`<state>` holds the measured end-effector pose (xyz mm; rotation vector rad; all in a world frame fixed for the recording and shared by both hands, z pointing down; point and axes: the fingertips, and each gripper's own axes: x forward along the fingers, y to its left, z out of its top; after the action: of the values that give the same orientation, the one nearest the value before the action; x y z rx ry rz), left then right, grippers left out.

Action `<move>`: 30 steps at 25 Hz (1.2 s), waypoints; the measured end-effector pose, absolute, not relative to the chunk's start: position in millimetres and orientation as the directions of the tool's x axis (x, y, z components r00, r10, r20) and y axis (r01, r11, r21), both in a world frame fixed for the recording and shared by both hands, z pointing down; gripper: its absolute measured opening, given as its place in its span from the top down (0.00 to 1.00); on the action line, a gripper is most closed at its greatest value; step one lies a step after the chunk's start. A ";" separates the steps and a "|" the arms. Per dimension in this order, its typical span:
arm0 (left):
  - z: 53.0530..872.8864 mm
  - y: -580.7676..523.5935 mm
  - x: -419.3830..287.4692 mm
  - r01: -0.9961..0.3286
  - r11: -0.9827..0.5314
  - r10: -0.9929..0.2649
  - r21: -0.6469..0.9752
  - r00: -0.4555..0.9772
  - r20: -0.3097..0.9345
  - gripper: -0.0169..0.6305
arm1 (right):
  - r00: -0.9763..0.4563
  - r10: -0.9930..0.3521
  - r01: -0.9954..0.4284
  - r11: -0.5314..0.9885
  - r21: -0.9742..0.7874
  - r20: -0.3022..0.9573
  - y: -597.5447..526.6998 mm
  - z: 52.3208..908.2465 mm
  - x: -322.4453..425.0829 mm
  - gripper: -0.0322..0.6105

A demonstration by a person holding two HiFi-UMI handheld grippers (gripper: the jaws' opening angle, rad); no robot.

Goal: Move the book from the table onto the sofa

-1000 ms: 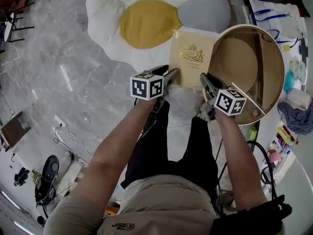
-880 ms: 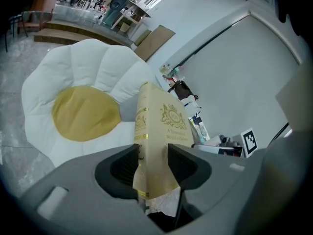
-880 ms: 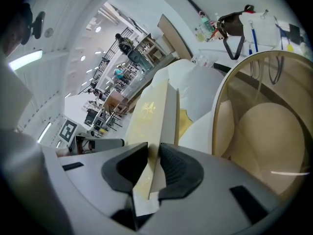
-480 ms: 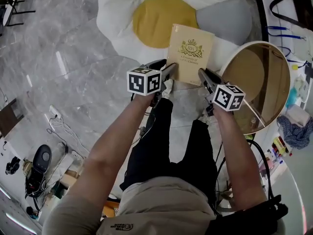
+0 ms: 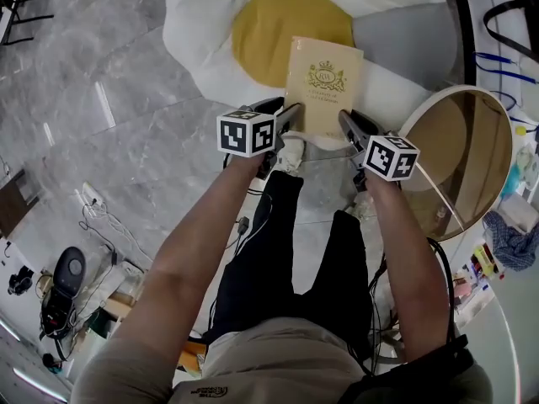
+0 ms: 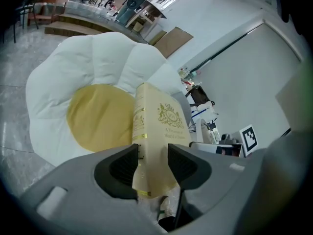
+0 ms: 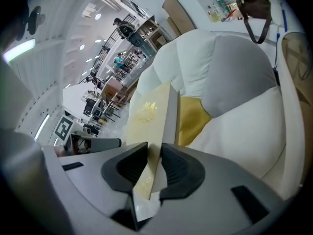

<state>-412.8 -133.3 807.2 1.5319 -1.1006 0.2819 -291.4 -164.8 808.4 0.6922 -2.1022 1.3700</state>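
The cream book (image 5: 324, 87) with a gold crest on its cover is carried between both tools, over the flower-shaped sofa (image 5: 202, 40), where the yellow centre (image 5: 269, 32) meets a white petal; whether it touches the cushion cannot be told. The left hand-held gripper (image 5: 290, 118) is clamped on the book's near corner at 7 o'clock, spine side, and the right hand-held gripper (image 5: 349, 124) pinches the near corner at 5 o'clock. The round table (image 5: 459, 154) stands at 4 o'clock from the book, on the grey marble floor (image 5: 109, 124).
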 end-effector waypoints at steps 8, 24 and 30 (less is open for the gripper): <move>863.3 -142.2 -409.3 -0.755 0.085 -0.419 0.651 0.565 0.711 0.69 | -0.675 -0.147 -0.720 0.345 -0.602 0.723 -184.6 852.3 -294.1 0.80; 884.2 -124.2 -419.2 -0.803 0.091 -0.351 0.589 0.527 0.774 0.69 | -0.545 -0.150 -0.803 0.377 -0.462 0.825 -190.0 860.2 -259.8 0.84; 850.9 -119.2 -413.9 -0.805 0.097 -0.369 0.586 0.517 0.772 0.69 | -0.558 -0.132 -0.785 0.405 -0.469 0.819 -179.5 829.6 -255.7 0.87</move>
<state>-413.9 -119.2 850.9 1.5066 -1.0606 0.4346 -255.7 -179.5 829.6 0.7809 -1.9519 1.1700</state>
